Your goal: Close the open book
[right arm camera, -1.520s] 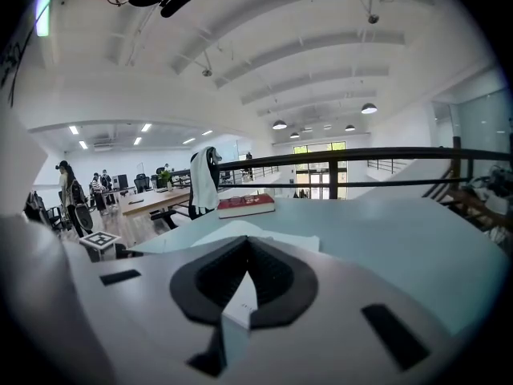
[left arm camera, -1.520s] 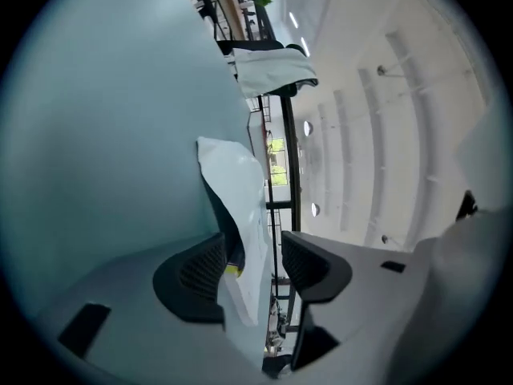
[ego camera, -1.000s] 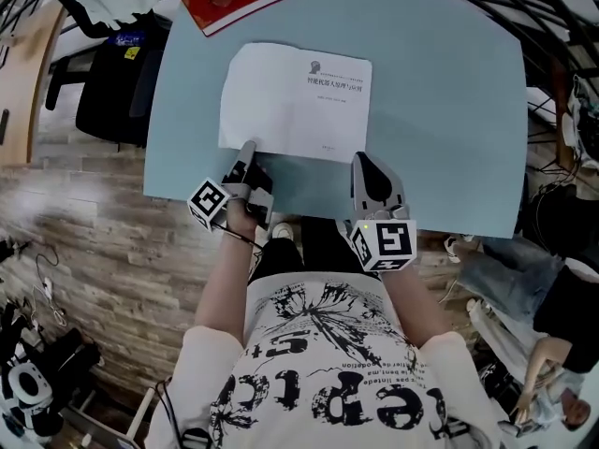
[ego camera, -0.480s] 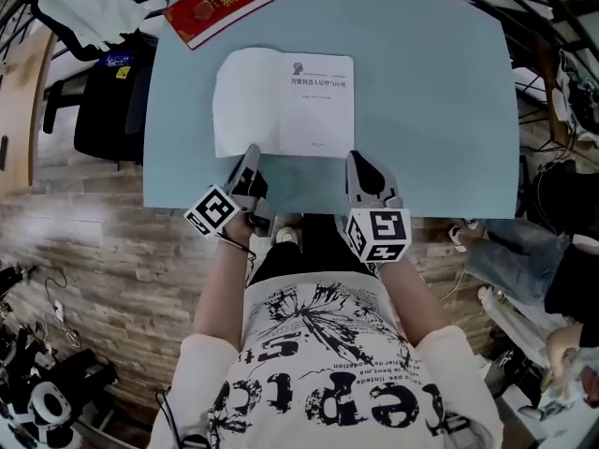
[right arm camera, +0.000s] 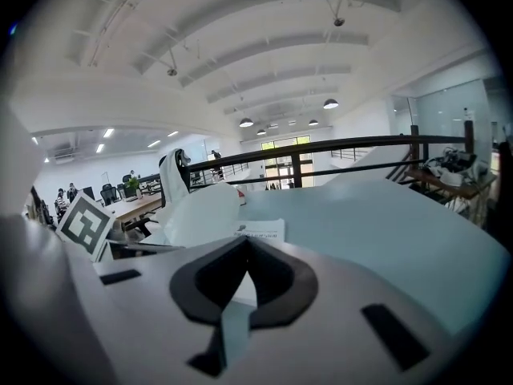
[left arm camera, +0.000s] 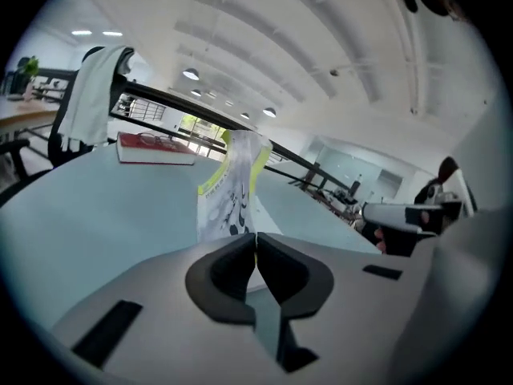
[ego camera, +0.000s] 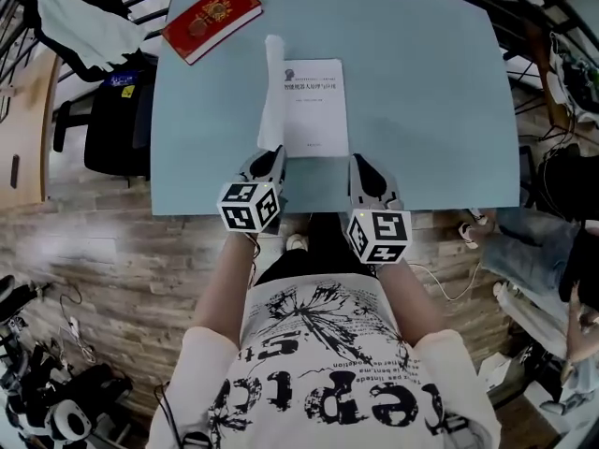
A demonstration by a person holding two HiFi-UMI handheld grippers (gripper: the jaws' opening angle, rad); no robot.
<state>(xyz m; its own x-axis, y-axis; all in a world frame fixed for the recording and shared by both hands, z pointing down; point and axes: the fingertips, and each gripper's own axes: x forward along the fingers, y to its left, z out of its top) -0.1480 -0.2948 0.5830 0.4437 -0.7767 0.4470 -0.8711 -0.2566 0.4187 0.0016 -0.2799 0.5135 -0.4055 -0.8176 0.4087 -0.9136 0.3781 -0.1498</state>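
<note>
Counter (ego camera: 430,92): pale blue, and carries everything here.
Book (ego camera: 315,110): lies mid-counter, just ahead of both claws. Its spine runs straight away from the person, and the right-hand page lies flat with the print facing up.
Raised half (ego camera: 272,87): the book's left side stands about upright along the spine, seen edge-on from the head view. It is roughly halfway over, not yet shut.
Red book (ego camera: 211,21): closed, at the far left of the counter, well apart from the open one. It has no part in this.
Left claw (ego camera: 272,154): pressed together on the near bottom edge of the raised half. Its own view shows the sheet rising straight up from between the pads.
Right claw (ego camera: 359,161): pressed together with nothing between the pads, low over the counter just beside the near right corner of the flat page. Contact cannot be told.
Key relation: the flat page lies to the right of the left claw, across the spine. The raised half pivots on that far-to-near line.
Judgement: the left claw is the working one, and its next sweep should go rightward and down. The right claw sits close to where the half will land and may need to clear.
</note>
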